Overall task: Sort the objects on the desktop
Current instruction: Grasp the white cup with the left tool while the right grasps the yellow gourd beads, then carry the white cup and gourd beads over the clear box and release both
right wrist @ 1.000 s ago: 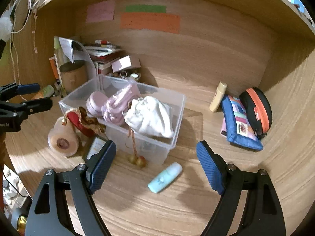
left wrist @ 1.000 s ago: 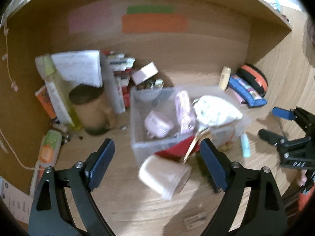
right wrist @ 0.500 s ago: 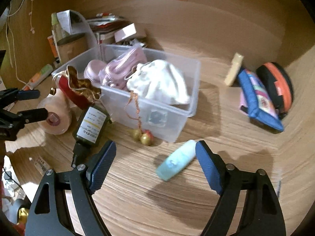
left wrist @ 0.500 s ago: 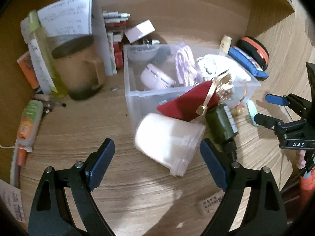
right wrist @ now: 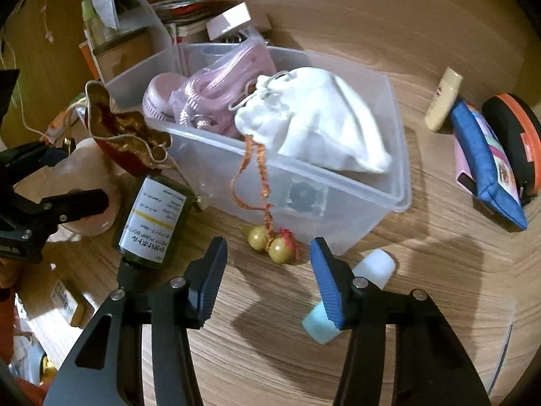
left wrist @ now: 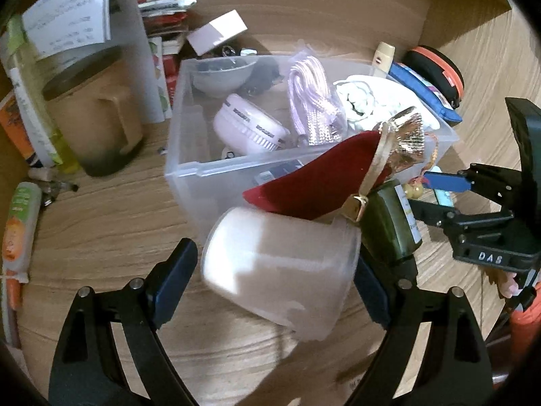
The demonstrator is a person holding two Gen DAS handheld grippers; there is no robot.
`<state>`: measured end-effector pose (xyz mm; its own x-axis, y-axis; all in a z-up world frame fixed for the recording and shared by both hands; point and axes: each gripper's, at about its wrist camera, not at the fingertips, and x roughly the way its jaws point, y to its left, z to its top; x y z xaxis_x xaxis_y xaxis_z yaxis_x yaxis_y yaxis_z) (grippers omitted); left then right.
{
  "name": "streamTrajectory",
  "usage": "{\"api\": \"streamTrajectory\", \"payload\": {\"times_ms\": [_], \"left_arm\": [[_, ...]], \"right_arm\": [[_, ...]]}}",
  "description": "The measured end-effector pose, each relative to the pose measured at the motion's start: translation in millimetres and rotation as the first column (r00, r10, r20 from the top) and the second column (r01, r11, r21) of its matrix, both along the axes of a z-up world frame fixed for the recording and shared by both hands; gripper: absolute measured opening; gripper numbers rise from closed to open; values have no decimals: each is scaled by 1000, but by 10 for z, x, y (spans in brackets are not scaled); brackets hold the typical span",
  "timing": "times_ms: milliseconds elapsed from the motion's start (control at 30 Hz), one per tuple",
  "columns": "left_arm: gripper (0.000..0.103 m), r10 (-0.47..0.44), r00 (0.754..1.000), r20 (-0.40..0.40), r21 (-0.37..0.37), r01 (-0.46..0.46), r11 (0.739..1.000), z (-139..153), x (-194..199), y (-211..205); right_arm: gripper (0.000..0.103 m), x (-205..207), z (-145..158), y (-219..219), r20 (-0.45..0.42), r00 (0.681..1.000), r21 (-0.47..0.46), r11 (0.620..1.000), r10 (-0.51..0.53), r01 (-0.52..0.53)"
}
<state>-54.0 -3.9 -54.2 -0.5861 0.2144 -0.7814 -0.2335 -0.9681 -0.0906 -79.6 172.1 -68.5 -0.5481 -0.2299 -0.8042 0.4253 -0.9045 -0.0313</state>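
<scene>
Left wrist view: your left tongs [left wrist: 270, 280] were spread wide around the pale plastic cup [left wrist: 280, 270], which lay on its side on the table [left wrist: 101, 223], mouth toward the camera. The pads flanked it; motion blur hid whether they touched it. I judged this a pre-grasp straddle, with nothing clamped. The red velvet pouch [left wrist: 314, 182] leaned against the clear bin [left wrist: 189, 176] just behind the cup, and the dark green bottle [left wrist: 389, 226] lay beside the cup's rim. That crowded the right pad, so closing could have snagged either one. The bin already held a pink round case [left wrist: 250, 128], a bagged pink cord [left wrist: 314, 101] and a white drawstring bag [left wrist: 368, 98].

Right wrist view: your right tongs [right wrist: 267, 277] were also wide and empty, low over the table. The gold beads [right wrist: 270, 240] on an orange cord [right wrist: 257, 169] hanging out of the bin sat just ahead of the gap. The mint tube [right wrist: 351, 294] lay partly behind the right finger, outside the gap. Which one you meant to take I couldn't tell. The blue pouch [right wrist: 487, 165] and the black-and-orange case [right wrist: 514, 135] stayed well apart to the right, unsorted.
</scene>
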Motion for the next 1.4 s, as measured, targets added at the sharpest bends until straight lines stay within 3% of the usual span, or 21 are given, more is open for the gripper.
{"api": "streamTrajectory", "payload": {"times_ms": [33, 133, 200, 267, 867, 1400], "left_arm": [[88, -3, 1000, 5, 7, 3, 1000, -11, -21, 1], [71, -13, 1000, 18, 32, 12, 999, -29, -53, -12], [70, -12, 1000, 17, 48, 11, 999, -27, -50, -37], [67, -6, 1000, 12, 58, 6, 998, -19, -29, -62], [66, 117, 992, -47, 64, -114, 991, 108, 328, -239], [66, 160, 972, -171, 105, -143, 984, 718, 369, -340]], "right_arm": [[48, -2, -8, -12, 2, 1000, 3, 1000, 2, -2], [45, -14, -37, -49, 14, 1000, 6, 1000, 1, -1], [32, -30, -55, -65, 20, 1000, 6, 1000, -2, 2], [29, -30, -63, -73, 20, 1000, 5, 1000, -5, 5], [29, 336, 278, 160, -70, 997, -55, 998, -20, 17], [29, 261, 709, 197, -156, 986, -152, 988, -57, 33]]}}
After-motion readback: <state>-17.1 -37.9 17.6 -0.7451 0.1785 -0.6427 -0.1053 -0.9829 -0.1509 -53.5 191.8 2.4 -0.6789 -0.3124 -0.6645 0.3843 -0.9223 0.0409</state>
